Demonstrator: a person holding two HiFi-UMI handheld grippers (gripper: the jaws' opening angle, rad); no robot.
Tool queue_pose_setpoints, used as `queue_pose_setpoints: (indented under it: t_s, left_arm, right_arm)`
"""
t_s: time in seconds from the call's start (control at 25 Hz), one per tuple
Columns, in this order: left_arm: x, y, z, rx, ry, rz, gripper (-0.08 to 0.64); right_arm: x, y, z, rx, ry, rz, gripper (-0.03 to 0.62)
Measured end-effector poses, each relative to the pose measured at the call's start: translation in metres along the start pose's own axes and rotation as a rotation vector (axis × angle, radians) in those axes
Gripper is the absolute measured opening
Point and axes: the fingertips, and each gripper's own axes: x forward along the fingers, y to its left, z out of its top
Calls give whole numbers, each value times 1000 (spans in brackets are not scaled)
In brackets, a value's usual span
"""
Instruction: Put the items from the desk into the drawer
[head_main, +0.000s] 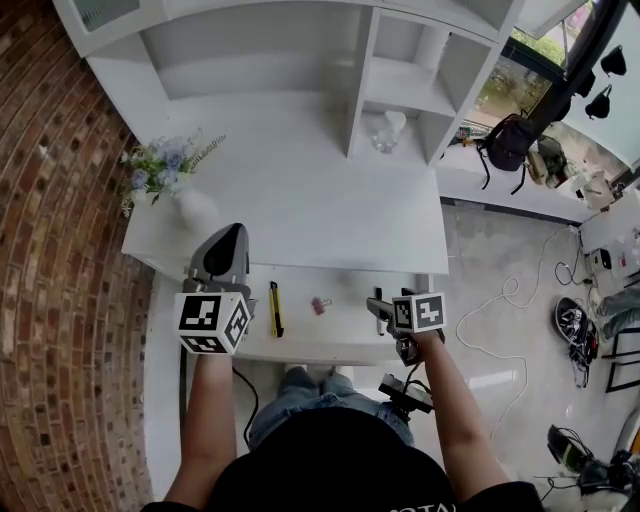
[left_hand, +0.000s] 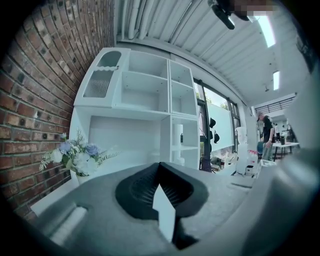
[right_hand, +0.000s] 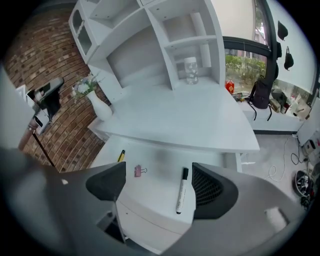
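No writing can be read: the cube on each gripper carries only black-and-white square markers, and any print on the marker pen's (right_hand: 181, 190) white barrel is too small to make out. The left gripper (left_hand: 160, 167) has its ribbed dark jaws pressed together to a point, aimed at the white shelving, beside a vase of flowers (left_hand: 75, 157). The right gripper (right_hand: 159, 182) has its jaws spread wide, holding nothing, above the pulled-out white drawer (right_hand: 150, 200). In it lie the black-capped marker pen, a pink binder clip (right_hand: 138, 171) and a yellow utility knife (right_hand: 121, 155), well apart. Only the head view shows the knife's full length; only the left gripper view shows a person far off.
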Motion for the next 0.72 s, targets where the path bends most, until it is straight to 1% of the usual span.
queue_pose_setpoints:
  t_s: [0.08, 0.2, 0.32, 0.44, 0.6, 0.72]
  left_arm:
    - [-1, 2, 8, 3, -19, 2, -2]
    - [0, 4, 18, 6, -47, 7, -2]
    - [0, 6, 27, 5, -69, 14, -2]
    - [0, 7, 34, 7, -86, 16, -2]
    - [-1, 6, 44, 21, -110, 12, -2]
    - [-3, 6, 50, 31, -124, 13, -2]
  right_arm:
    - [-12, 3, 9, -18, -20, -10, 423]
    - [-35, 12, 31, -35, -87, -9, 423]
    - [-60, 21, 57, -43, -195, -10, 422]
    - [-89, 30, 86, -52, -341, -24, 400]
    - [-130, 47, 122, -90, -518, -16, 295]
    - [-160, 55, 142, -135, -615, -48, 207]
